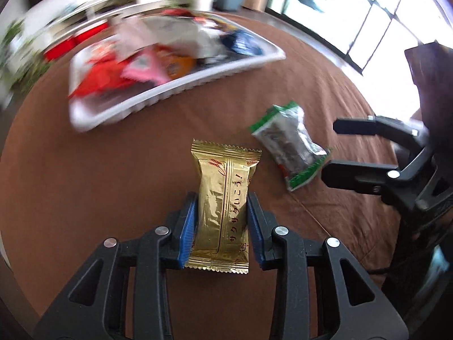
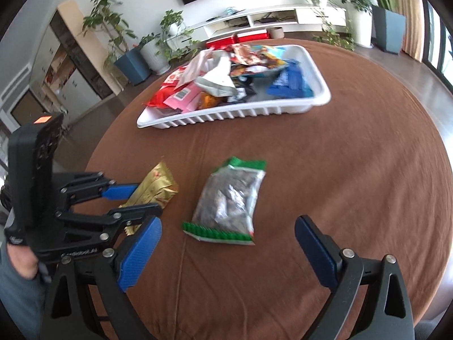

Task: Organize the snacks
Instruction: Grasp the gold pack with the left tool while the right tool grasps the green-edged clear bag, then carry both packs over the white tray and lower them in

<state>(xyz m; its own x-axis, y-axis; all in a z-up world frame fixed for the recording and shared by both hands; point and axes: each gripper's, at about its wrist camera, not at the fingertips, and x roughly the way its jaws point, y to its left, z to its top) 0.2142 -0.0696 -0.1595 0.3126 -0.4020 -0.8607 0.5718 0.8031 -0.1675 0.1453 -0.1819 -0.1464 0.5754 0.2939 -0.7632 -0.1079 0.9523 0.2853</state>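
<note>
A gold snack packet with red print lies lengthwise between the blue pads of my left gripper, which is shut on its two long sides. In the right wrist view the same gold packet sits in the left gripper at the left. A clear packet with green ends lies flat on the brown tablecloth. My right gripper stands open just in front of it, its pads wide apart and touching nothing. The green-ended packet lies between the gold packet and the right gripper.
A white ribbed tray heaped with several mixed snack packets stands at the far side of the round table. A hand holds the left gripper's handle. Potted plants, a low white shelf and windows lie beyond the table.
</note>
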